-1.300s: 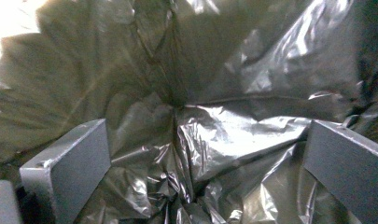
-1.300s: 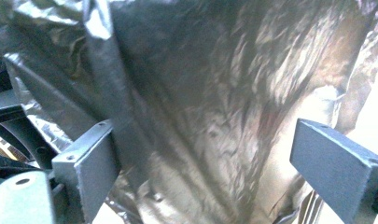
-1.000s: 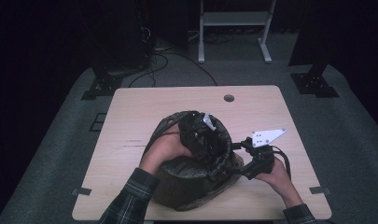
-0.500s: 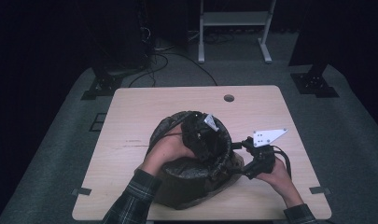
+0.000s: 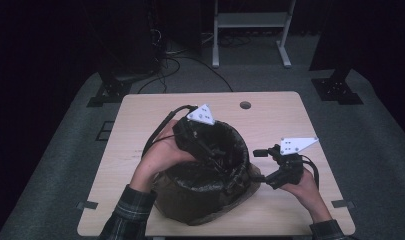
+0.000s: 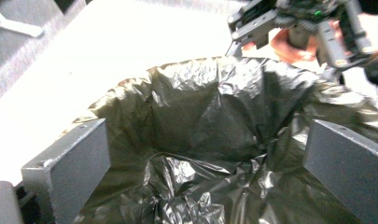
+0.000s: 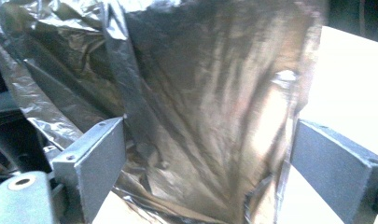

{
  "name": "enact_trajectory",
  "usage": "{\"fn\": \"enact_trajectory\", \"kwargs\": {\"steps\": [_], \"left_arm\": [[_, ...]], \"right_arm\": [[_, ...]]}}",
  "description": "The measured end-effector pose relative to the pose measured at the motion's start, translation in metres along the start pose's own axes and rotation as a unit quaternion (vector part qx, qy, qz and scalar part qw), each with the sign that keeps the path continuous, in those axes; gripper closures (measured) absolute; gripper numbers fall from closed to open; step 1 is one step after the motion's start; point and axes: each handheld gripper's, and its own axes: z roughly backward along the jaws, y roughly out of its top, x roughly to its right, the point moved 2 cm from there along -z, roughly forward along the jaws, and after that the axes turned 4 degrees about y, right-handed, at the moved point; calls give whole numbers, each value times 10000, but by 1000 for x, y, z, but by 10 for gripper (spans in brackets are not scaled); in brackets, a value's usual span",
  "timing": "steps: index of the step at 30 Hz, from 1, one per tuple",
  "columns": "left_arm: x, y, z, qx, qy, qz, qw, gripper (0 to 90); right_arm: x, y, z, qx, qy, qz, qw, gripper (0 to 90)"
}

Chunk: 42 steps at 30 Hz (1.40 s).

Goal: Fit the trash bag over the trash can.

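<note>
Black bag (image 5: 210,185) (crumpled, mouth open), left gripper (image 5: 217,157) wide inside, right gripper (image 5: 257,165) wide beside.

a recording lab: black curtains all round, a light wooden table (image 5: 280,112) on grey carpet, stand feet (image 5: 337,90) at 2 o'clock, cables (image 5: 190,62) at 12.

The black left gripper (image 5: 217,152) carries a grey three-cornered plate (image 5: 202,114) with dark dots on top, as does the black right gripper (image 5: 260,175). Black cables (image 5: 157,134) trail behind each. Flat grey screwed jaws. Plaid sleeves (image 5: 132,207) cover both forearms.
</note>
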Motion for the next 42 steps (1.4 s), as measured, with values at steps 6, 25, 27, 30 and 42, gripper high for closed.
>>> {"fn": "enact_trajectory", "kwargs": {"steps": [6, 25, 27, 30, 42], "left_arm": [[-5, -16, 27, 313, 178, 153, 9992, 0], [-4, -100, 108, 1139, 902, 745, 9866, 0], [-2, -111, 111, 1142, 938, 835, 9855, 0], [2, -129, 114, 1106, 998, 957, 9842, 0], [15, -183, 111, 829, 1295, 1145, 9815, 0]], "right_arm": [[2, -2, 13, 12, -286, -68, 9996, 95], [4, -34, 63, -171, -1355, -351, 9900, 96], [4, -38, 67, -211, -1425, -408, 9887, 96], [3, -44, 74, -230, -1530, -427, 9870, 96], [0, -71, 103, -213, -2027, -624, 9770, 96]]}}
